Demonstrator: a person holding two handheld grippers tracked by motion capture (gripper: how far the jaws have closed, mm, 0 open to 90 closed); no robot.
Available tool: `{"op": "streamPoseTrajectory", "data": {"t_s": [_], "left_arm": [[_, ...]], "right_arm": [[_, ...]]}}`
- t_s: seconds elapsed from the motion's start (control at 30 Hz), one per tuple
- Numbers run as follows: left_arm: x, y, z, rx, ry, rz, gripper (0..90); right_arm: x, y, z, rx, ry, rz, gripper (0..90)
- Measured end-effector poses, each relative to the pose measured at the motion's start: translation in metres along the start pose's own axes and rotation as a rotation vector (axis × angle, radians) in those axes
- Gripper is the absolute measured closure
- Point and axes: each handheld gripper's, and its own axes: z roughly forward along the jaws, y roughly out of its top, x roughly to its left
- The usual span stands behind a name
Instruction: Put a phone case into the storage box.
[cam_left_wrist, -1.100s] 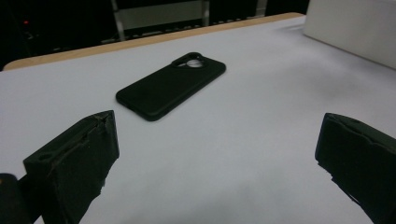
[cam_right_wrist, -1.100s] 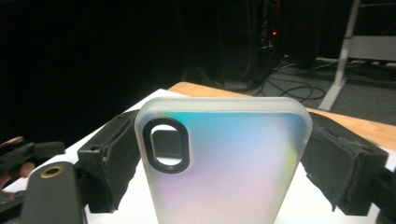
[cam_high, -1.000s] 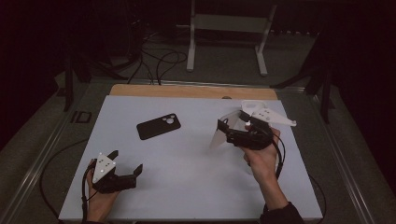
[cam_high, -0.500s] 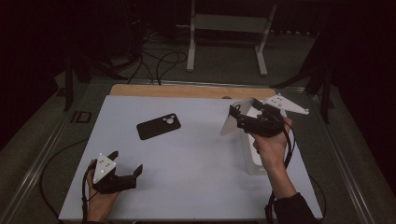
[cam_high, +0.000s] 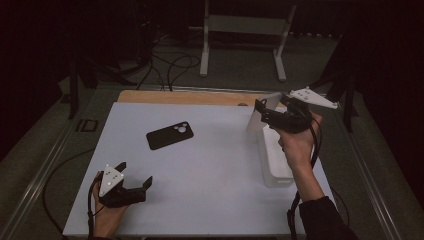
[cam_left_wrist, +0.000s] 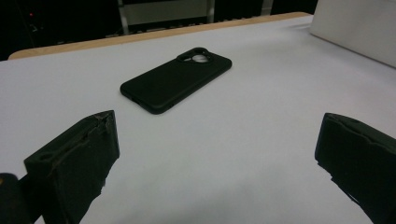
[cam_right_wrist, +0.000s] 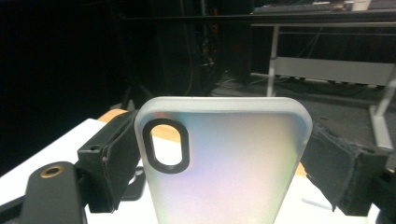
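phone case, a frosted see-through one, sits clamped by its long edges in the right gripper, held up over the table's far right side above a white box. it looks light, thin and a bit bendy, likely slick, so gripping across the edges suits it. left gripper rests wide open and empty, near a black phone case.

My high view looks down at the whole table; both gripper views sit low, sharing the black phone case.
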Motion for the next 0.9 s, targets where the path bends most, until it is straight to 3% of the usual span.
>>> {"op": "streamPoseTrajectory", "data": {"t_s": [0.53, 0.9], "left_arm": [[0.0, 0.0, -0.001, -0.01, -0.002, -0.011, 0.5], [0.001, -0.001, -0.002, -0.014, -0.003, -0.02, 0.5]], "right_arm": [[-0.024, 0.005, 0.025, 0.013, -0.113, 0.03, 16.6], [-0.047, -0.002, 0.047, 0.057, -0.202, 0.058, 16.6]]}}
